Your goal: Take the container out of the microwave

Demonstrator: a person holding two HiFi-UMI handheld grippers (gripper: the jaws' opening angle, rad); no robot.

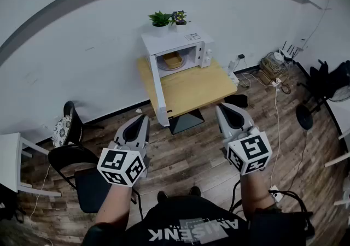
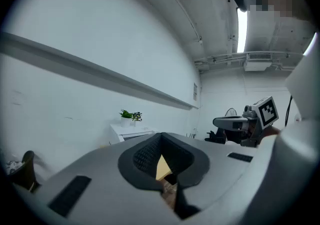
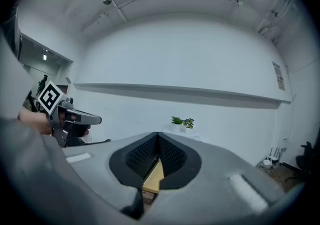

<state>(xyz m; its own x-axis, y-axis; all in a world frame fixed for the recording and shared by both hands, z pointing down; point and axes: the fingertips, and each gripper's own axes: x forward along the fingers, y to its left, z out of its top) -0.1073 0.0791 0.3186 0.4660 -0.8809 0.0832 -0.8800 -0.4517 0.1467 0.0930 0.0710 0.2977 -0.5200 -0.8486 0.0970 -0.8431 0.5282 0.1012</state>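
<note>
The container (image 1: 173, 60) is seen inside the microwave (image 1: 175, 41), its door (image 1: 157, 91) swung open for access. The left gripper (image 1: 142, 121) and right gripper (image 1: 225, 110) are held level, well back from the table (image 1: 197, 89) – jaws pressed together, nothing gripped, presumably for the approach

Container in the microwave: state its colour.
The container is tan-yellow; the head view shows it best.

Green plant (image 1: 160, 19) up at 12 o'clock, with a small flowery plant (image 1: 179, 18) just beside it, both by the white wall (image 1: 82, 48). Yellow wooden counter (image 1: 191, 89) near the middle. Brown wood floor (image 1: 186, 154) below. Black chair (image 1: 68, 158) at 8 o'clock. Spotty cushion chair (image 1: 64, 127) and white table (image 1: 10, 149) at 9 o'clock. Messy wires (image 1: 270, 70) at 2 o'clock.
</note>
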